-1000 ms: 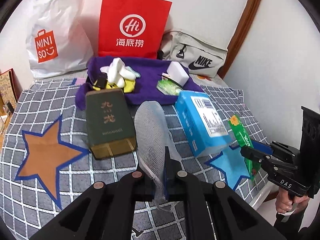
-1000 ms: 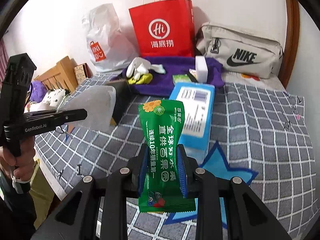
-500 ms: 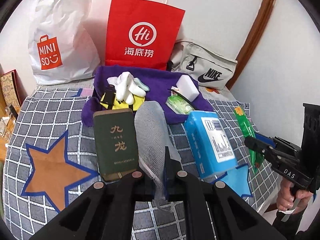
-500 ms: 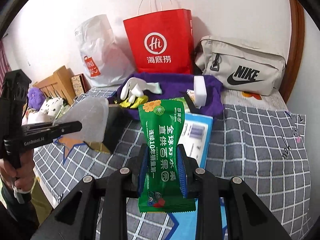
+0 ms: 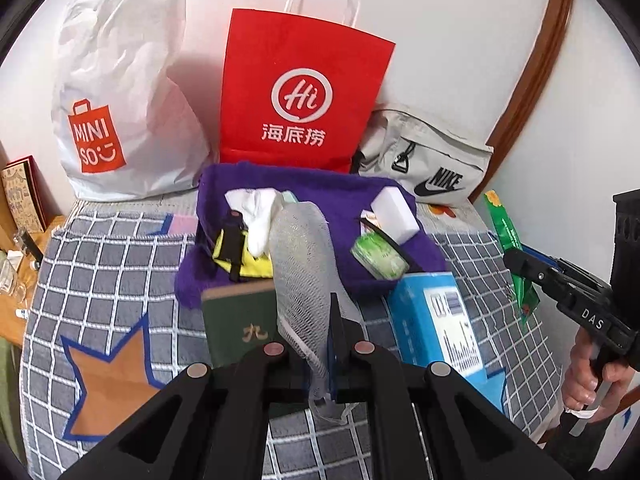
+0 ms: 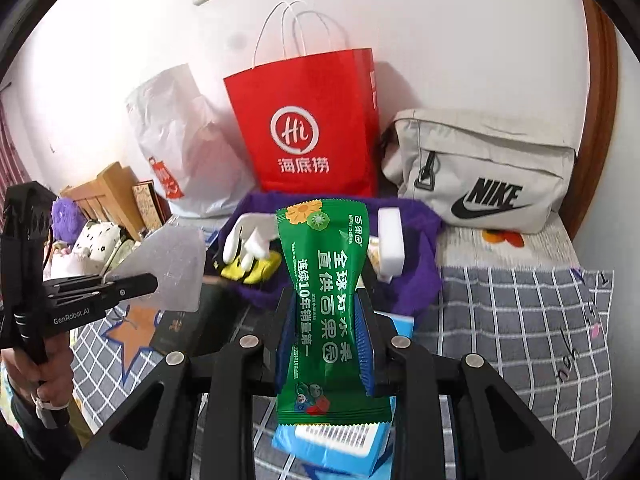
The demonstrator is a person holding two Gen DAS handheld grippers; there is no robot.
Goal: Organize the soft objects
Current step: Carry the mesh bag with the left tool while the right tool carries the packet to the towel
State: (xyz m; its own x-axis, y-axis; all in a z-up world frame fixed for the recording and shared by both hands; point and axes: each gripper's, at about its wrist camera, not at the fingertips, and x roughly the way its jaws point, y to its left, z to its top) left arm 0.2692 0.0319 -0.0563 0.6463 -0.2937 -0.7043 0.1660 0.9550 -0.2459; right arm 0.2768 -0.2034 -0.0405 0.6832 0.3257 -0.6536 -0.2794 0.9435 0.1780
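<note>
1. Left gripper [image 5: 326, 344] is clamped tight on a white mesh pouch [image 5: 306, 276], which sticks up and forward from the jaws, off the bed.
2. Right gripper [image 6: 326, 344] is squeezing a green snack packet [image 6: 326, 300] around its middle (Chinese lettering, flower and kiwi print on top). The packet stands upright between the blue pads, also in the air.
3. Below both sits the grey checked bedspread [image 5: 100, 264] with orange stars.
4. Lying on it: a dark green box [image 5: 236, 320] and a blue box [image 5: 436, 320], side by side.
5. Just behind those, a purple towel [image 5: 344, 200] with white gloves [image 5: 256, 216], a white sponge block [image 5: 394, 216], a green roll [image 5: 378, 256] and something yellow on it.
6. Against the wall: a white Miniso bag [image 5: 120, 92], a red paper bag [image 5: 300, 92] and a grey Nike pouch [image 5: 432, 160], left to right.
</note>
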